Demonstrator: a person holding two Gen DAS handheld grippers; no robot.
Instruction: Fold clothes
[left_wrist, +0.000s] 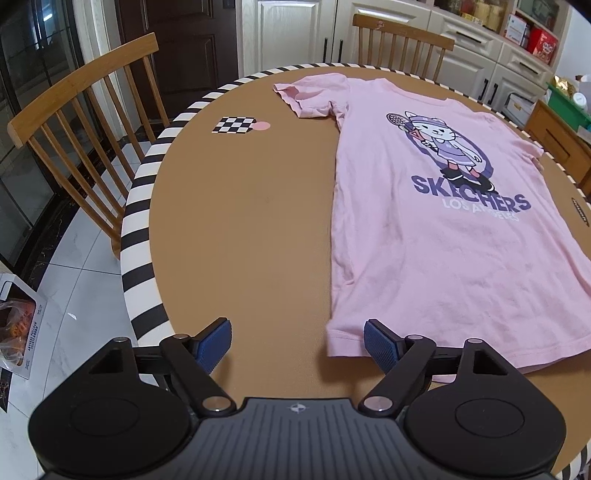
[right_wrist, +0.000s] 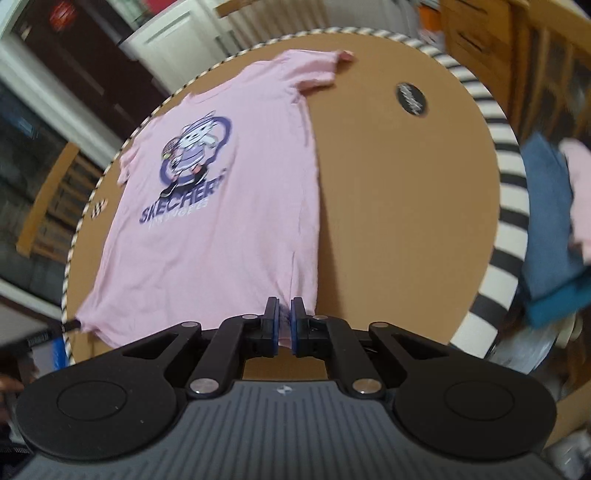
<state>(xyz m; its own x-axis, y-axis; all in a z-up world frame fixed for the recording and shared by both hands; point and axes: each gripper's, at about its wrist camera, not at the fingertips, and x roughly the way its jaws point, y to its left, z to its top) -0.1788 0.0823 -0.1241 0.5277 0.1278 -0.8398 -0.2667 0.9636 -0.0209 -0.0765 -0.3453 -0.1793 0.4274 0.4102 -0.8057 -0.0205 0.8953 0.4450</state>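
A pink T-shirt (left_wrist: 424, 229) with a purple cat print and lettering lies flat, front up, on the round brown table (left_wrist: 240, 206). My left gripper (left_wrist: 297, 343) is open just above the table's near side, its right blue pad next to the shirt's bottom left hem corner. Nothing sits between its fingers. In the right wrist view the pink T-shirt (right_wrist: 221, 206) spreads away from me, and my right gripper (right_wrist: 283, 319) is shut on the hem near the bottom right corner. That view is blurred.
The table has a black-and-white striped rim (left_wrist: 138, 236). A checkered marker (left_wrist: 233, 124) and a round black label (right_wrist: 412, 99) lie on it. Wooden chairs (left_wrist: 81, 122) stand around it. Folded blue and pink clothes (right_wrist: 554, 221) sit beyond the right rim.
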